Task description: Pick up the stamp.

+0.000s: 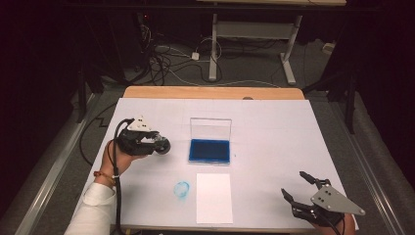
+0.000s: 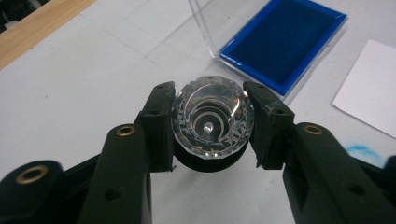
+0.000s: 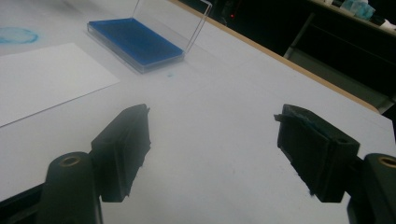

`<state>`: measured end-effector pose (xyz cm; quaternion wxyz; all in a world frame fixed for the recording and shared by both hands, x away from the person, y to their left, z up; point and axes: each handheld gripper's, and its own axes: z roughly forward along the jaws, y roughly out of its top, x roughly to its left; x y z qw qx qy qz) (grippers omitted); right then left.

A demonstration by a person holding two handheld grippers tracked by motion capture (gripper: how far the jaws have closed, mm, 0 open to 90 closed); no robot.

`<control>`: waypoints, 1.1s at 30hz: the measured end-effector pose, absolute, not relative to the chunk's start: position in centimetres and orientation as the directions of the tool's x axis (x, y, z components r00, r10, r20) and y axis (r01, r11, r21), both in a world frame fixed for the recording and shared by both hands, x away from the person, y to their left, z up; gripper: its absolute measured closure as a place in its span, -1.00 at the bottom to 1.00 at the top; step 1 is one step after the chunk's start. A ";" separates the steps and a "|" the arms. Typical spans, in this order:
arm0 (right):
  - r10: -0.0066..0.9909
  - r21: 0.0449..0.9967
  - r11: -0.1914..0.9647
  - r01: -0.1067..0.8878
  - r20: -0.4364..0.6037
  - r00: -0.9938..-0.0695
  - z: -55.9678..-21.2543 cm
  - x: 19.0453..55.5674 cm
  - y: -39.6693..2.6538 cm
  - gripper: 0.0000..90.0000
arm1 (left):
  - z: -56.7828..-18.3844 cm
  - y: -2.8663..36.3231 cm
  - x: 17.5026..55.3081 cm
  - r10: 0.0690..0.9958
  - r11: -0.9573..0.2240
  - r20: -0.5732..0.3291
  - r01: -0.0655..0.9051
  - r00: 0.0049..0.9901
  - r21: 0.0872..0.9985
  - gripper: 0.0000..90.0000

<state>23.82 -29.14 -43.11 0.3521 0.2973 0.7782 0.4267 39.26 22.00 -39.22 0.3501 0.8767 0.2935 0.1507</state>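
Note:
My left gripper (image 1: 164, 145) hangs over the left part of the white table (image 1: 279, 127), shut on a round faceted clear knob (image 2: 212, 122) with a dark base; both pads press its sides. In the high view the knob (image 1: 163, 146) is just left of an open ink pad (image 1: 209, 151) with a blue bed and an upright clear lid (image 1: 210, 128). The ink pad (image 2: 285, 42) lies beyond the jaws. My right gripper (image 1: 293, 183) rests near the front right corner, open, with nothing between its jaws (image 3: 212, 112).
A white paper sheet (image 1: 214, 197) lies in front of the ink pad, with a blue ring-shaped mark (image 1: 181, 190) on the table to its left. A wooden strip (image 1: 213, 92) borders the far edge. Cables and a desk frame (image 1: 254, 34) stand on the floor beyond.

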 end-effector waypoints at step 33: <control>0.713 0.886 0.450 0.108 -0.284 -0.641 -43.1 25.3 -27.3 -0.67 | -38.9 19.7 34.6 0.529 -0.549 0.038 0.308 0.848 0.777 0.21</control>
